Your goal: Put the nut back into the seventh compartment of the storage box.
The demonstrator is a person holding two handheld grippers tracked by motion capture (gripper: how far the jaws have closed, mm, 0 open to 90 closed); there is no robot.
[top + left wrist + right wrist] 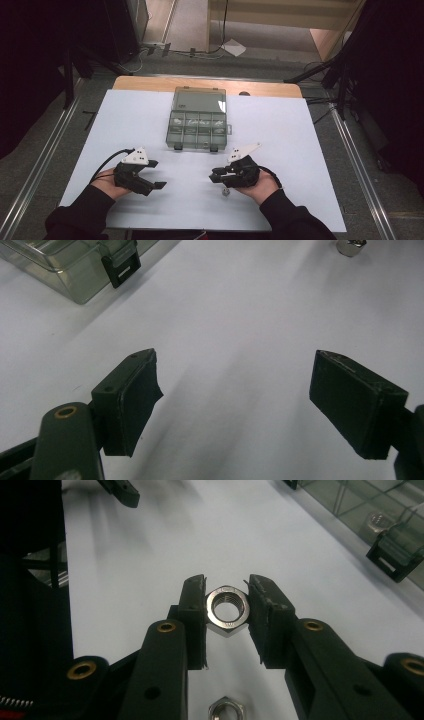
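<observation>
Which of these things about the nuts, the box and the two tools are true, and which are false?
1. The right tool squeezes a metal nut. True.
2. The left tool holds a nut too. False: its jaws stand wide apart with nothing between them.
3. The clear box has its lid shut. False: the lid is folded back and the compartments are open.
4. A second nut lies on the white table below the right tool. True.
5. The box sits between the two hands. False: it lies farther back on the table.
</observation>
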